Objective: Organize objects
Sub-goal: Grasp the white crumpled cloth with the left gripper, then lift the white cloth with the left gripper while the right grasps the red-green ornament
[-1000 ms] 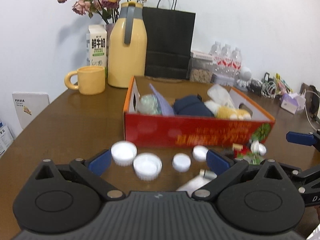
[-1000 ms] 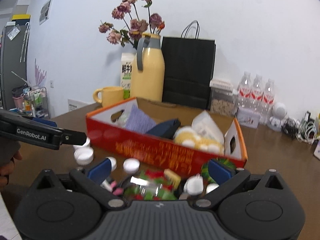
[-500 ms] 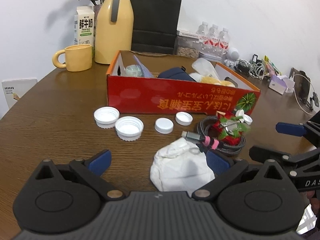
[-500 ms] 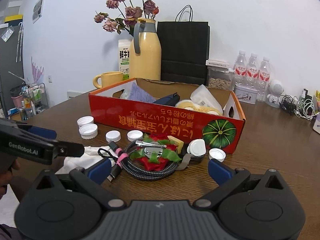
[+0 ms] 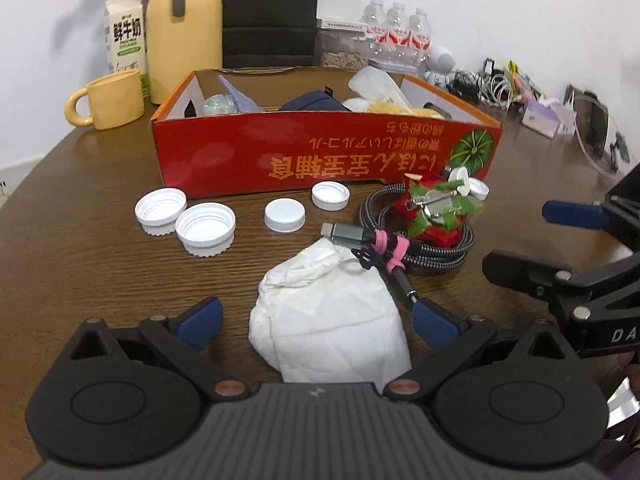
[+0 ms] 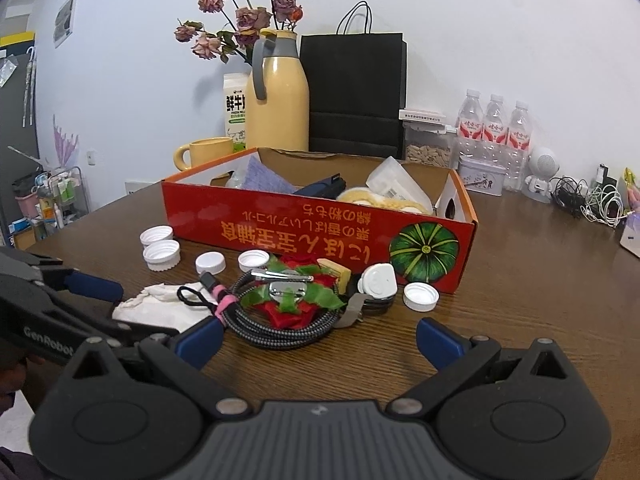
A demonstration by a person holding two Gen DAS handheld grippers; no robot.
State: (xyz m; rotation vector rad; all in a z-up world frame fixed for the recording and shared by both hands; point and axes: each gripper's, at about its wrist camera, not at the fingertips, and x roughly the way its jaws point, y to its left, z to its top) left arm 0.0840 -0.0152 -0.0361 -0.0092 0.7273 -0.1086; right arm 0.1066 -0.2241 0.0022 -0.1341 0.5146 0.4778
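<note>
Both grippers, left [image 5: 316, 322] and right [image 6: 318, 338], hang spread wide and empty above the brown wooden table [image 5: 80, 248].
Crumpled white tissue [image 5: 328, 316] sits partly hidden behind the left one; red cardboard box [image 5: 320, 152] contents mostly obscured.

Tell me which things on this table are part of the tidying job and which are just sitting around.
Part of the job:
red box
white bottle caps
coiled cable
crumpled white cloth
red and green flower clip
white plug

Just lying about:
yellow jug
yellow mug
milk carton
black paper bag
water bottles
dried flowers
</note>
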